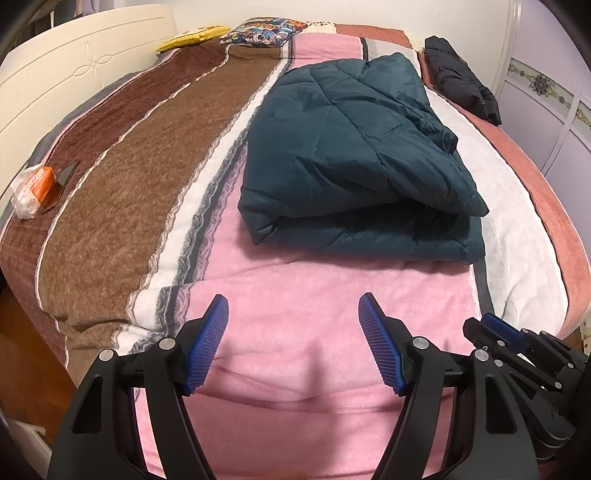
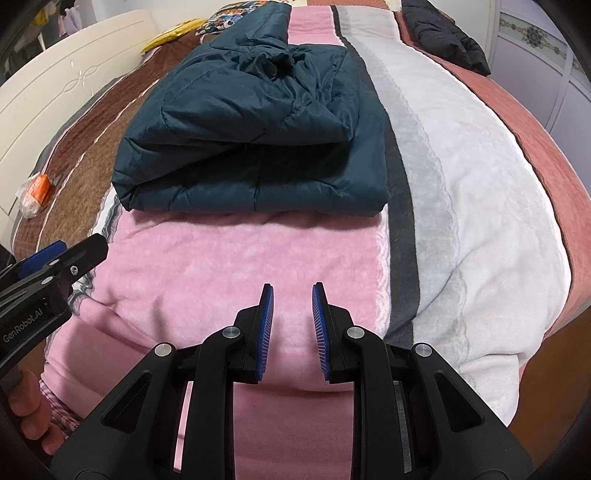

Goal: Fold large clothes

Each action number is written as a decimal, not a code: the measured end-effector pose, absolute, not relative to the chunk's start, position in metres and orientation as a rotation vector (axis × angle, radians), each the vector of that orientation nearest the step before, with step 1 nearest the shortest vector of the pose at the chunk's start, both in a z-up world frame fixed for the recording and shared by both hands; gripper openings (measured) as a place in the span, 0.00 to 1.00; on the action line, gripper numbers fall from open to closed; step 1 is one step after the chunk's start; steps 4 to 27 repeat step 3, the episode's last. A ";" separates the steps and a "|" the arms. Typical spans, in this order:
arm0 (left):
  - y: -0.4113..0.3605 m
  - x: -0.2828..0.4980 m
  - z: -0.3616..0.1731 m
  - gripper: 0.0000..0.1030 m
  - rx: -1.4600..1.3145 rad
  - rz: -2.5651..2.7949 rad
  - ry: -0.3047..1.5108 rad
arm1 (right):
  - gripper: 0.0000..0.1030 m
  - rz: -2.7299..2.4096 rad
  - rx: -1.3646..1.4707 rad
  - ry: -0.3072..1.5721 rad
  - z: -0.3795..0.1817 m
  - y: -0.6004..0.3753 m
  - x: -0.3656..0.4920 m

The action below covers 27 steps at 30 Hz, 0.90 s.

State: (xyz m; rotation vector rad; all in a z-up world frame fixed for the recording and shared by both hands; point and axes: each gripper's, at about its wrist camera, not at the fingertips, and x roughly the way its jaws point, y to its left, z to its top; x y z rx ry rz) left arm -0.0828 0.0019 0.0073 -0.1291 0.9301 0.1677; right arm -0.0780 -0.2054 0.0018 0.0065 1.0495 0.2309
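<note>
A dark teal quilted jacket (image 1: pixel 354 158) lies folded in a thick bundle on the striped bed blanket (image 1: pixel 280 332); it also shows in the right wrist view (image 2: pixel 255 140). My left gripper (image 1: pixel 293 301) is wide open and empty, above the pink stripe, short of the jacket's near edge. My right gripper (image 2: pixel 292 290) is open with a narrower gap and empty, above the pink stripe, short of the jacket. The right gripper shows at the lower right of the left wrist view (image 1: pixel 491 325). The left gripper shows at the left edge of the right wrist view (image 2: pixel 62 254).
A black garment (image 1: pixel 461 81) lies at the far right of the bed. A white and orange packet (image 1: pixel 33 188) and a dark flat object (image 1: pixel 64 177) lie at the left edge. A yellow item (image 1: pixel 192 37) and a patterned pillow (image 1: pixel 266 31) sit near the headboard (image 1: pixel 74 70).
</note>
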 end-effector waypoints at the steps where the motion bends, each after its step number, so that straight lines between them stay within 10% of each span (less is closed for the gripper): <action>1: 0.001 -0.083 0.007 0.68 -0.129 0.168 0.930 | 0.22 0.231 0.006 1.051 0.001 -0.206 -0.078; 27: 0.002 -0.083 0.007 0.68 -0.129 0.167 0.931 | 0.22 0.231 0.005 1.054 0.000 -0.206 -0.077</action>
